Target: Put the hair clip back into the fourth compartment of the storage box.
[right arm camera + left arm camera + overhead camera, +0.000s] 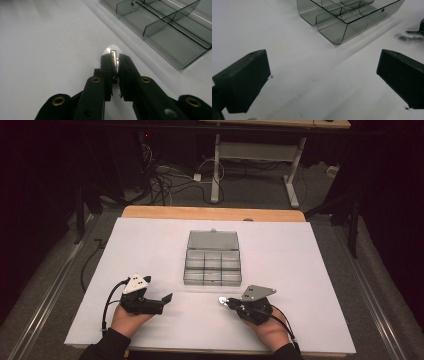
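Metal piece (113, 58) in right tongs (114, 62), near open organizer box (212, 258).

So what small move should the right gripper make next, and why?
Probably carry the small metal piece forward over the open box. The right gripper is shut on it just short of the box, whose compartments look empty.
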A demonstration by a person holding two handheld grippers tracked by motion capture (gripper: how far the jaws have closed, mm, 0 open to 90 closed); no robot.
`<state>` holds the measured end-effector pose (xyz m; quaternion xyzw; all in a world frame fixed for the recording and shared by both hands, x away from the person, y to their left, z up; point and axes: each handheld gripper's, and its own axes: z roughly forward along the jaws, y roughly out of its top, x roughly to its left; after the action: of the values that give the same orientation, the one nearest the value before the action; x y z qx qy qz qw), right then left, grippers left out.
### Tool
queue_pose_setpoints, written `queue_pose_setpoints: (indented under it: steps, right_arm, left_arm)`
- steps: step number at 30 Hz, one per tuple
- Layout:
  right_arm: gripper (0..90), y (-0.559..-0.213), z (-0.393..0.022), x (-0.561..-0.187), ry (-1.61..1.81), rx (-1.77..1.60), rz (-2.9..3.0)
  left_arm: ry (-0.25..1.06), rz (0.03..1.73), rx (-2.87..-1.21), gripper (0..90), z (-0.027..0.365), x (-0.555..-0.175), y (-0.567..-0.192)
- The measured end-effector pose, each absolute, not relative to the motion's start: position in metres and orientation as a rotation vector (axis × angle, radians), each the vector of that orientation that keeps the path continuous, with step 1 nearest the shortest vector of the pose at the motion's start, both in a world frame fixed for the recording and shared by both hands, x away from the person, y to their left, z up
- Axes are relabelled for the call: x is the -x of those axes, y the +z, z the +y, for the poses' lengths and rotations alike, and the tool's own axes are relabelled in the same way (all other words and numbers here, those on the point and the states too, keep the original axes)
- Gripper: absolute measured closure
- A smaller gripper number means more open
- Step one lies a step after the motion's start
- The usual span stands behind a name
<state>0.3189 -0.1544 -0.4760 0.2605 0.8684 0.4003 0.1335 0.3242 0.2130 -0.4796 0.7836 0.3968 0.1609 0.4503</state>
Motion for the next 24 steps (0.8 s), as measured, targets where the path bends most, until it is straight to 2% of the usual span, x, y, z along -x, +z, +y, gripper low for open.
queue_pose_setpoints:
  steps: [24]
  right_arm:
    - [84.0,-0.4781,-0.1475,-0.3197,1.155,-0.74,2.527]
  left_arm:
    - [0.38,0.955,-1.917,0.0,0.211,-0.3256,-0.4754]
